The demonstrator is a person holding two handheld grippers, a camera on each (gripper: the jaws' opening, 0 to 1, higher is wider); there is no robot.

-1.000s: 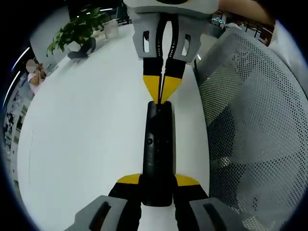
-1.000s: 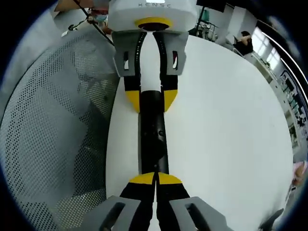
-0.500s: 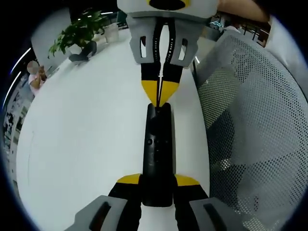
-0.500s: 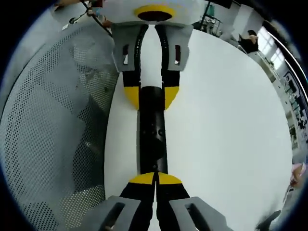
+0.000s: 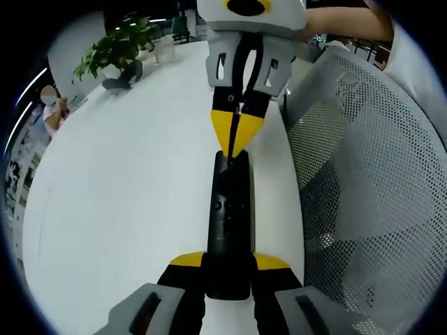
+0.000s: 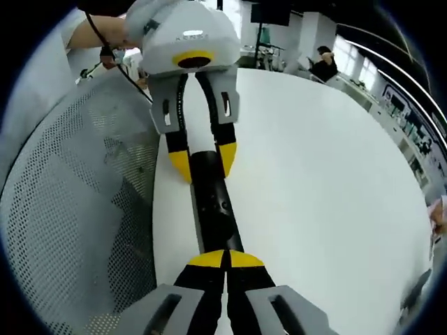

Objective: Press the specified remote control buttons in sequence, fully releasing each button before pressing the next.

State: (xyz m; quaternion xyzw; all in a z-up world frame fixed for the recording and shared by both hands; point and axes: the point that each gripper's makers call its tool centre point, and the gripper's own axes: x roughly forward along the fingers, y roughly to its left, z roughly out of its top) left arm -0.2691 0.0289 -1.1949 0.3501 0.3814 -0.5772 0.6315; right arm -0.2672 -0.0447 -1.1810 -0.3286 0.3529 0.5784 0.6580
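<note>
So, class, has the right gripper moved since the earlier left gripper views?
Yes: against the plant, the right gripper swung slightly right at its top; its tips stay at the remote end.

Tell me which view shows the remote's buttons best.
The left gripper view: the black remote control runs lengthwise with its button face up. The right gripper view shows the same remote slanted, with fewer buttons distinguishable.

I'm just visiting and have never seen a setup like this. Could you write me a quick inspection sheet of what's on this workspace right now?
Surface: white table, bare around the work.
Job's things: black remote control lying near the table edge.
Clutter: nothing seen.
Grippers: left gripper clamps one end of the remote; right gripper, jaws together, tips at the other end.
Cables: black cable behind the left gripper.
Surroundings: perforated mesh chair, potted plant, people beyond.
</note>
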